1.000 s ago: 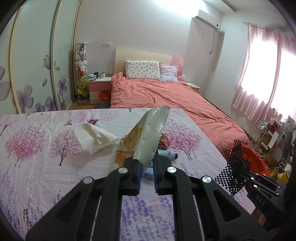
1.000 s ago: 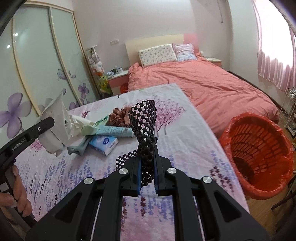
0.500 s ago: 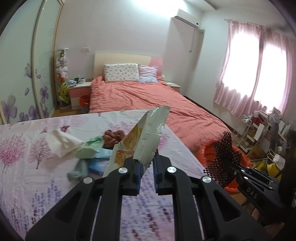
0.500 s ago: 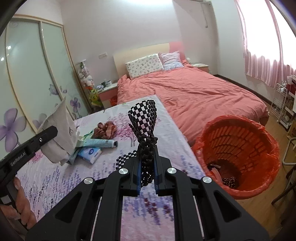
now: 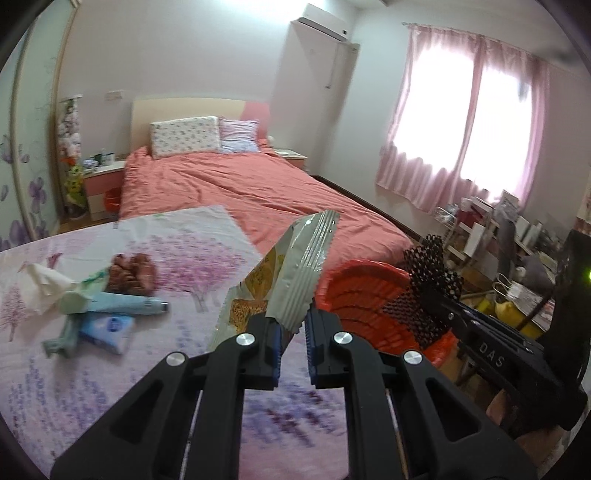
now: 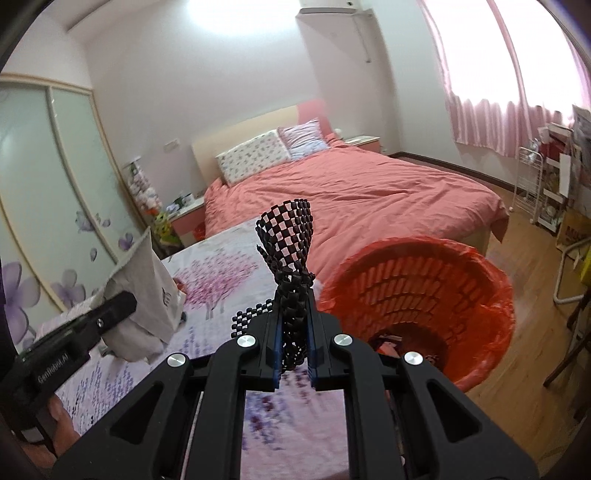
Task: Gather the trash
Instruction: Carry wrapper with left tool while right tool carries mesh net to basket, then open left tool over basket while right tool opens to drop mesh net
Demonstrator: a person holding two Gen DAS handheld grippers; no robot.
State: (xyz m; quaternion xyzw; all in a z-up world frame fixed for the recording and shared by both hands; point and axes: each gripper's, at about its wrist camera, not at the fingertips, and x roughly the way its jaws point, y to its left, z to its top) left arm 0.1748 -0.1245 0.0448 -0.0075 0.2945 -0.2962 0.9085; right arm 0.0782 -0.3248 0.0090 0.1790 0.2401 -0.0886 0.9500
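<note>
While each hand-held gripper clamps one item, wrapper (image 5: 295, 273) and black mesh (image 6: 290, 251), one red bin (image 6: 491, 280) waits.

- A bed with a coral-pink duvet (image 5: 236, 184) lay far ahead of the tongs, two pillows (image 5: 184, 138) at its headboard.
- Pink curtains (image 5: 461, 133) hung far right of them.
- A white air conditioner (image 5: 321, 26) sat high ahead.
- A flower-printed wardrobe door (image 6: 44, 206) stood left.
</note>
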